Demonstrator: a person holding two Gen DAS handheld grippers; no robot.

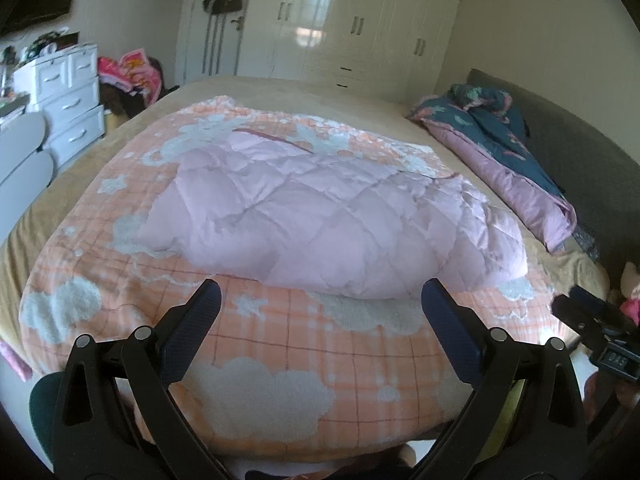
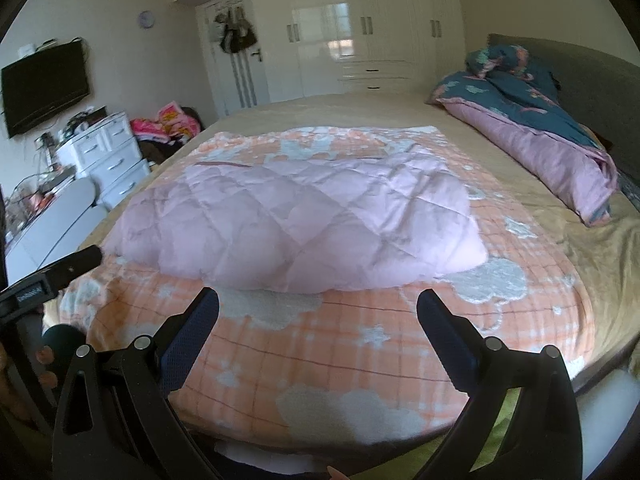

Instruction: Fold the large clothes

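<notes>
Both grippers hover at the near edge of the bed, each with its two fingers spread wide apart and nothing between them. From the left wrist view, the left gripper points over an orange checked blanket with white cloud shapes, and the right gripper shows at the far right edge of that picture, its tips too dark to read there. From the right wrist view, the right gripper faces the same blanket, and the left gripper reaches in from the left side, above the blanket's near left corner.

On the middle of the blanket lies a pink quilted coat, puffy and folded into a rough rectangle; its near edge sits just beyond the fingertips of both grippers, not touching them. In the right wrist view the coat lies closer to the blanket's left edge than to its right.

A tan sheet covers the bed under the blanket. Along the bed's right edge, against the grey headboard, lies a rolled duvet, dark blue on one side and pink on the other. Past the far edge stands a white wardrobe, and a white chest of drawers stands off the left edge.
</notes>
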